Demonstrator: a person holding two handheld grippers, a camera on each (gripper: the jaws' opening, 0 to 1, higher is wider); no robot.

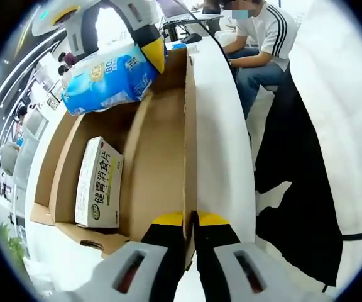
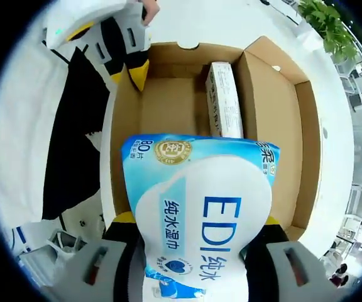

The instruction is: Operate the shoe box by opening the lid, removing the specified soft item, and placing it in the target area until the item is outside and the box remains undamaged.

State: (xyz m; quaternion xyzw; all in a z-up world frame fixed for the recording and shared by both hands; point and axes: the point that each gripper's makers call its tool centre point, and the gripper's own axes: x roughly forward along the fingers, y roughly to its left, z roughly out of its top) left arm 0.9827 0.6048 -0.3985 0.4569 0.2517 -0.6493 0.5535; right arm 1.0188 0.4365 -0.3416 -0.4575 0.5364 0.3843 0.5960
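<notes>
Two grippers share the work at this moment. The left gripper (image 1: 190, 221) is clenched on the upright side wall of the open shoe box (image 1: 162, 151), its yellow-tipped jaws pinching the cardboard edge from either side, which pins the box to the white table (image 2: 36, 126). The right gripper (image 2: 197, 229) grasps the wet wipes pack (image 2: 200, 220), the soft item, with one jaw on each flank of the blue-and-white pouch. In the left gripper view the pack hangs at the far end of the box, raised above the floor of the carton and apparently level with or just over its rim. Its long axis runs along the right gripper's jaws, so the pack points forward over the box cavity. A small white medicine carton (image 1: 99, 182) lies against an inner wall, below and apart from the pack. By judgement, the lift is nearly complete; the coming move requires carrying the pack sideways over the wall, clear of the cardboard, while the left gripper holds the box steady.
</notes>
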